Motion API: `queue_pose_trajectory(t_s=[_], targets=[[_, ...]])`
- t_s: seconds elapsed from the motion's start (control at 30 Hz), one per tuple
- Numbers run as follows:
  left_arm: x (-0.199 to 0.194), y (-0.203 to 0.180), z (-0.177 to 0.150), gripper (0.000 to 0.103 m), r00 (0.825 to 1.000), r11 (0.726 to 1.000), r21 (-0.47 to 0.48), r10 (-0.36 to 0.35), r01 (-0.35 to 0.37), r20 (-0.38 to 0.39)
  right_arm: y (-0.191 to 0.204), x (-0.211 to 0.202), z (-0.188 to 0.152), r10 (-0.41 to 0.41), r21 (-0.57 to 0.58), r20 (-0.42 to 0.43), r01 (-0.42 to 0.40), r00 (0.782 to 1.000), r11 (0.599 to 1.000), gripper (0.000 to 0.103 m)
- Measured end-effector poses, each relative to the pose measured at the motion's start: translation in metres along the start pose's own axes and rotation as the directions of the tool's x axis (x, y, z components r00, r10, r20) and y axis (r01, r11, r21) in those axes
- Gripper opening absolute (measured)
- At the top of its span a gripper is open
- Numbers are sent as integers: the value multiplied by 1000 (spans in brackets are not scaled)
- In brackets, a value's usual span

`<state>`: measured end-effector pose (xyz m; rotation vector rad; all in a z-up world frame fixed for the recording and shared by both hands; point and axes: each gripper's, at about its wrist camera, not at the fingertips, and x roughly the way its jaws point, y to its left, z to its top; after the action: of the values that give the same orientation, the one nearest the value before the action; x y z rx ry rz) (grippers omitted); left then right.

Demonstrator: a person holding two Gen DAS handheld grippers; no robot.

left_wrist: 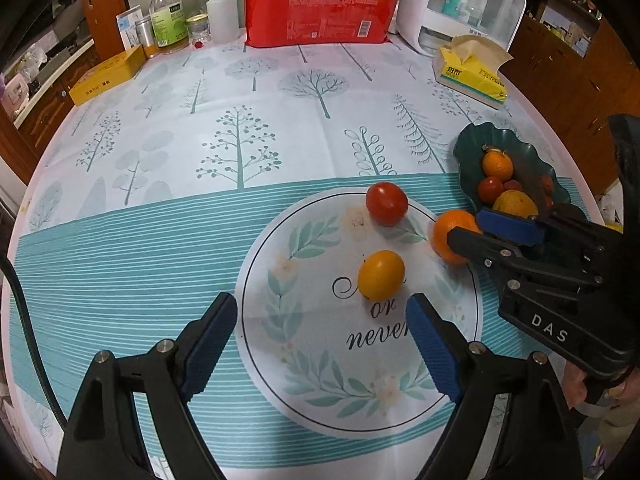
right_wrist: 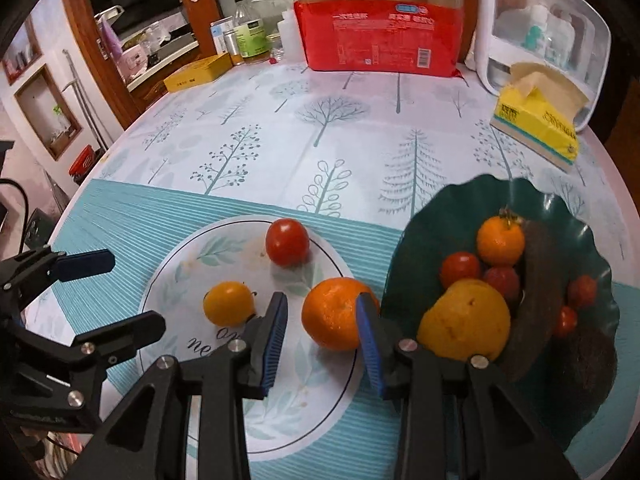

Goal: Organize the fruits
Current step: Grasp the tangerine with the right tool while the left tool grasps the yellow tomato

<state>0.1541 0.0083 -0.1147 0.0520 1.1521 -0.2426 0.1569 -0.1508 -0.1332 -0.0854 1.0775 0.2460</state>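
Observation:
An orange (right_wrist: pixel 335 313) (left_wrist: pixel 451 238), a red tomato (right_wrist: pixel 287 241) (left_wrist: pixel 386 203) and a yellow tomato (right_wrist: pixel 229 303) (left_wrist: pixel 380 275) lie on the tablecloth's printed circle. A dark green wavy bowl (right_wrist: pixel 440 208) (left_wrist: pixel 472 140) at the right holds several fruits. My right gripper (right_wrist: pixel 322 312) (left_wrist: pixel 470 229) is open with its fingers either side of the orange; the right pad touches it, the left pad stands apart. My left gripper (left_wrist: pixel 322 312) (right_wrist: pixel 120 292) is open and empty, just before the yellow tomato.
At the table's back stand a red pack of paper cups (left_wrist: pixel 320 12), bottles (left_wrist: pixel 168 16), a yellow box (left_wrist: pixel 106 76), a yellow tissue pack (left_wrist: pixel 472 72) and a white storage case (left_wrist: pixel 472 4). The table edge curves close on the right.

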Motion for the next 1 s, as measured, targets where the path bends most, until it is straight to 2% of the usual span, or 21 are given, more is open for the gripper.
queue_pose_trajectory(t_s=[0.13, 0.3, 0.4, 0.5, 0.57, 0.63, 0.77, 0.83, 0.9, 1.0], targets=[[6, 1, 2, 85, 1000, 1000, -2, -7, 7, -7, 6, 2, 1, -23, -90, 15, 24, 1000, 996, 39], [12, 2, 3, 85, 1000, 1000, -11, -14, 13, -17, 20, 6, -5, -96, -244, 49, 105, 994, 964, 39], [16, 4, 5, 85, 1000, 1000, -15, -16, 16, -22, 31, 10, -12, -161, -344, 83, 180, 983, 921, 39], [18, 7, 6, 85, 1000, 1000, -20, -16, 16, -24, 40, 17, -20, -230, -434, 130, 264, 964, 862, 39], [20, 8, 7, 85, 999, 1000, -26, -18, 17, -28, 43, 21, -24, -265, -477, 158, 309, 951, 823, 39], [22, 10, 8, 85, 999, 999, -29, -22, 21, -32, 43, 25, -25, -286, -495, 175, 335, 942, 802, 39], [28, 8, 9, 85, 999, 999, -29, -30, 29, -42, 37, 26, -24, -276, -488, 181, 330, 944, 808, 37], [31, 6, 10, 85, 998, 999, -24, -41, 39, -51, 34, 24, -21, -250, -463, 164, 298, 954, 835, 35], [35, 3, 10, 85, 997, 998, -20, -54, 53, -58, 28, 20, -18, -191, -413, 132, 229, 973, 882, 35], [40, -2, 12, 83, 994, 996, -20, -85, 84, -69, 26, 15, -20, -159, -379, 114, 191, 981, 905, 35]])
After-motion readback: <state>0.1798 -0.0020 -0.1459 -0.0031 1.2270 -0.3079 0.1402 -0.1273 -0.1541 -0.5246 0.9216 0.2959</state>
